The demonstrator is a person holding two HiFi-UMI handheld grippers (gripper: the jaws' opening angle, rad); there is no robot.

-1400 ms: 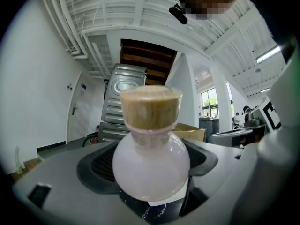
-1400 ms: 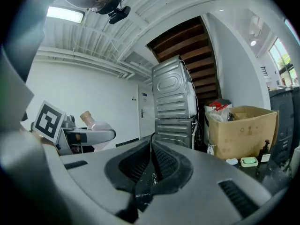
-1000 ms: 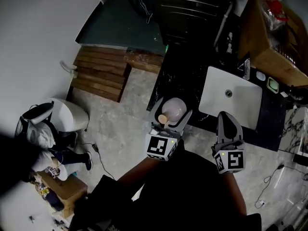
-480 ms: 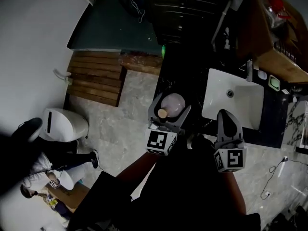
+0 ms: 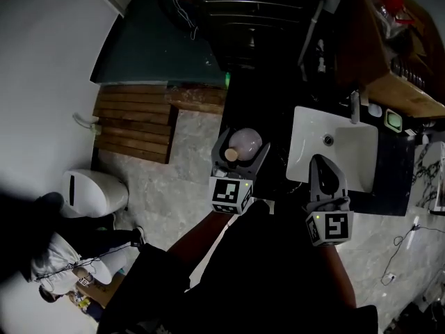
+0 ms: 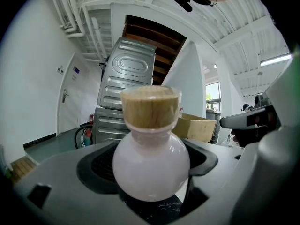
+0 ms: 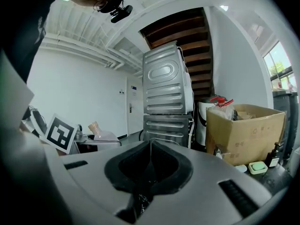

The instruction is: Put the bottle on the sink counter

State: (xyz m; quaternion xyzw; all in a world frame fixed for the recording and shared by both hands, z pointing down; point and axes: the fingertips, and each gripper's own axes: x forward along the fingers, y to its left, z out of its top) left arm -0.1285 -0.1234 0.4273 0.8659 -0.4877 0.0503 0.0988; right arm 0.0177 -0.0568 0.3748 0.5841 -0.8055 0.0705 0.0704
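Pinching with the left gripper's (image 5: pixel 243 147) fingers (image 6: pixel 56 177) the belly of the pale round bottle (image 6: pixel 151 165), cork stopper (image 6: pixel 151 108) toward 12 o'clock. Holding it at the dark sink counter's (image 5: pixel 274 110) edge, at 9 o'clock of the white sink (image 5: pixel 351 152). Pressing the right gripper's (image 5: pixel 320 164) fingers (image 7: pixel 93 172) together on nothing, at the sink's 7 o'clock.

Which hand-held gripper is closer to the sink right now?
Right. The right hand-held gripper, shut and empty, sits at the near left edge of the sink; the left hand-held gripper holds the bottle over the counter, further left.
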